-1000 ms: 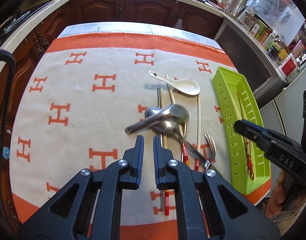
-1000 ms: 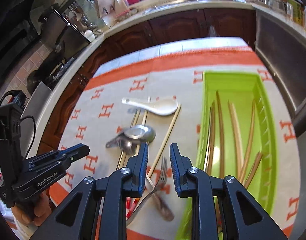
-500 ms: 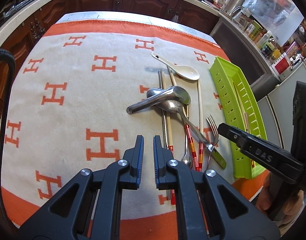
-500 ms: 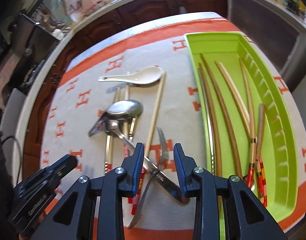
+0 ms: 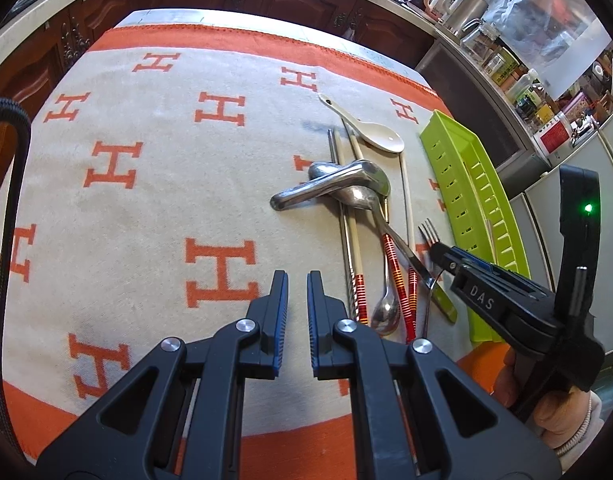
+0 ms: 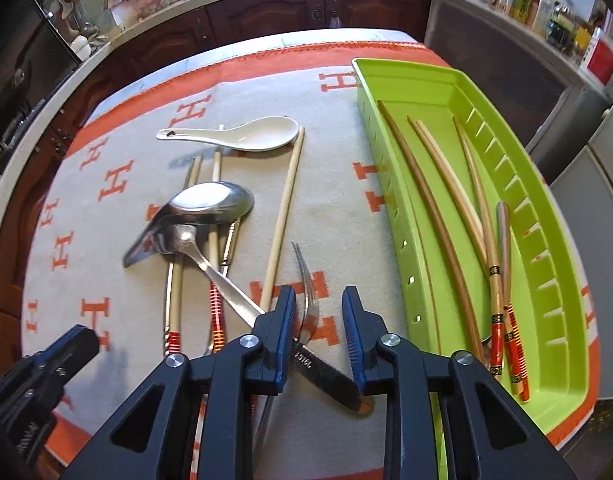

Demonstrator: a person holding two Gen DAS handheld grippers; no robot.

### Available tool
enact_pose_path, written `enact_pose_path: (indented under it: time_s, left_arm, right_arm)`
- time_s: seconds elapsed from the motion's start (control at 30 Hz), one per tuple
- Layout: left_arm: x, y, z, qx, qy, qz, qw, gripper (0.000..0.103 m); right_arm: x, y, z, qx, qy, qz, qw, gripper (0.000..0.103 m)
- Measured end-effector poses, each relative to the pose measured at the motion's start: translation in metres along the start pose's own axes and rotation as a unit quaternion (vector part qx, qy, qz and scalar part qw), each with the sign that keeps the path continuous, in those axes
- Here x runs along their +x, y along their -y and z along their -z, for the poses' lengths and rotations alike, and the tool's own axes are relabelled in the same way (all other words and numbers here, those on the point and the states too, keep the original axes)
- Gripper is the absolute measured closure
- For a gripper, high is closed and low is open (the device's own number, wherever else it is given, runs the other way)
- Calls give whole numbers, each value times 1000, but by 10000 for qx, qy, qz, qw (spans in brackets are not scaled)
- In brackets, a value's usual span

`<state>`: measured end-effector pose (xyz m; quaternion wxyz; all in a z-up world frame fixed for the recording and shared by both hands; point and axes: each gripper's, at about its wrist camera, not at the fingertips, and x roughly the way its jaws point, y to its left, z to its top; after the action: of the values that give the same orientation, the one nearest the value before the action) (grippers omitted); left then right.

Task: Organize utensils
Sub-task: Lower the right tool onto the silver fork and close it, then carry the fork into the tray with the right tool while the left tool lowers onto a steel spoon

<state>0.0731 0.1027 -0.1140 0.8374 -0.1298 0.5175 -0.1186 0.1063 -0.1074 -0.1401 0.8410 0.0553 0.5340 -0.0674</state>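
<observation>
On the cloth [image 6: 338, 208]: 1 white spoon [image 6: 242, 136], 2 steel spoons, 1 fork [image 6: 306, 280] w/ tines pointing away, long axis front-to-back, between closing R gripper [image 6: 318, 320] jaws, not yet pinched; approx. 5 chopsticks in green tray [image 6: 546, 320]; L gripper [image 5: 297, 308] pressed together, empty.

Both wrist views look steeply down, sharing the utensil pile [image 5: 362, 216].

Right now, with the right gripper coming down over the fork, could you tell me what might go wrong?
1. The fork crosses a spoon handle; the closing right gripper could pinch both.
2. Lifting either might drag the tangled chopsticks beside them.
3. The left gripper, shut nearby, could get bumped.
</observation>
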Motion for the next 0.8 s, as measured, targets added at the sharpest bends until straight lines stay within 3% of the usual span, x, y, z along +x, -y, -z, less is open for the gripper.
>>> enact_pose_path:
  time_s: [0.03,0.07,0.43,0.8]
  left_arm:
    - [0,-2,1,-14,1,7,10000,97]
    - [0,-3,1,-25,0,8,10000,97]
    - [-9,-8,2,-60,85,-78,9999,97]
    - [-30,4,-14,119,327,-381,9987,97]
  right_arm:
    - [0,1,0,-10,17,-34,10000,99]
    - [2,0,1,-3,-41,-91,10000,100]
    - [-24,16,0,226,244,-546,9980,101]
    - [-79,73,-12,759,791,-1048,9884,101]
